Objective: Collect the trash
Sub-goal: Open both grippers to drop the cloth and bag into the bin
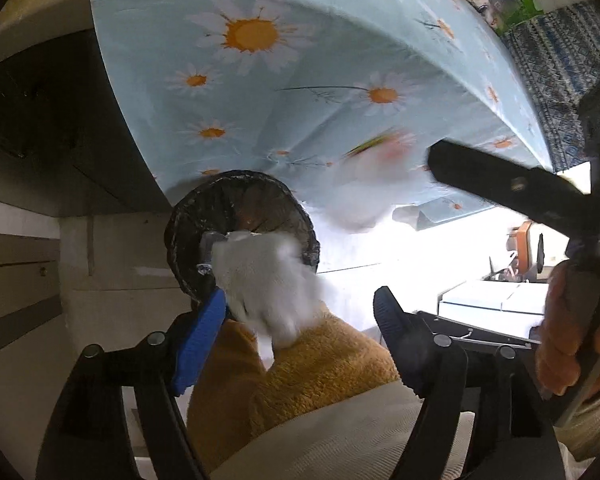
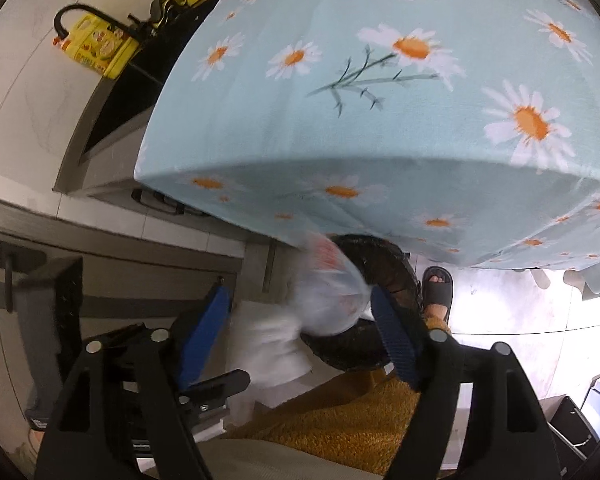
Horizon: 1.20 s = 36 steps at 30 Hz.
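Both grippers, left [image 1: 300, 320] and right [image 2: 300, 320], angled steeply down, jaws apart.
White tissue [image 1: 268, 280] and plastic wrapper [image 2: 328, 296] blur loose above the black bin [image 2: 384, 264].

Both grippers, the left gripper [image 1: 300, 320] and right gripper [image 2: 300, 320], have black frames, round silver rivets and blue ribbed pads [image 1: 198, 344]. At lower centre the person wears a mustard fleece garment [image 1: 300, 376], and a dark slide sandal [image 2: 438, 286] at centre right.

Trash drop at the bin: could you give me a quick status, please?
Both hand-held grippers open: left, right. White tissue and plastic bag loose, blurred, over black bin. Nothing blocking.
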Motion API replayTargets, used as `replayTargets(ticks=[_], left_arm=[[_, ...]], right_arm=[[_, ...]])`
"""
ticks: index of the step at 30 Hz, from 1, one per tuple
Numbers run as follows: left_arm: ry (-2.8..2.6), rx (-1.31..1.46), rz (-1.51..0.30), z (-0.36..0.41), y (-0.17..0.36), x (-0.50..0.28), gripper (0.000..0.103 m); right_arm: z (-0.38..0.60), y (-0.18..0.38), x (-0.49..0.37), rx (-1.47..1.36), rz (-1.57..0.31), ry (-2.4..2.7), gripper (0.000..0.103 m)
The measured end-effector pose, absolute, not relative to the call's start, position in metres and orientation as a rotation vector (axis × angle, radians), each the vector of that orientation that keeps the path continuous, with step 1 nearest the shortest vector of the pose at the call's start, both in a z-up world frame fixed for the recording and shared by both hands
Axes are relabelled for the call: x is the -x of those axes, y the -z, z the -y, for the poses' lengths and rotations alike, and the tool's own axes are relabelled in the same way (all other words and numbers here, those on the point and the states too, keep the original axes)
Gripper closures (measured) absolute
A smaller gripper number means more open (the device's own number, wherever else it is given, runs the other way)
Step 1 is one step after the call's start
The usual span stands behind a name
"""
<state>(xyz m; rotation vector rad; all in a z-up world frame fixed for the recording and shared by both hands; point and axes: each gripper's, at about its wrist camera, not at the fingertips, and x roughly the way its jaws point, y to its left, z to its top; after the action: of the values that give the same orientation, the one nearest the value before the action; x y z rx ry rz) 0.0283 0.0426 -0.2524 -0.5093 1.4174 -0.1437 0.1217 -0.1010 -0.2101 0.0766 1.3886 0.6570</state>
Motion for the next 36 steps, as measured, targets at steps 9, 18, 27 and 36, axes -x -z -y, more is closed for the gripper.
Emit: replayTargets(ticks=[9,18,27,36], left_arm=[[0.109,0.531,-1.417,-0.055,0.253,-0.034,0.029],[0.114,0.525,-1.365,-0.059,0.233,-0.034,0.029],[0.131,0.502,-1.285,-0.06,0.203,-0.038,0.029],[0.153,0.476,-1.193,-0.059,0.168,-0.045,0.029]], right_arm=[[0.106,0.206,-0.128,-0.092,-1.386,-0.636,0.029],[0.113,0.192,-0.124,-0.109,-1.349,-0.627,0.029],[0.129,0.163,-0.119,-0.11,-1.269,-0.608,0.029],[0.143,0.139,-0.12,-0.124,-1.197,-0.582,0.029]])
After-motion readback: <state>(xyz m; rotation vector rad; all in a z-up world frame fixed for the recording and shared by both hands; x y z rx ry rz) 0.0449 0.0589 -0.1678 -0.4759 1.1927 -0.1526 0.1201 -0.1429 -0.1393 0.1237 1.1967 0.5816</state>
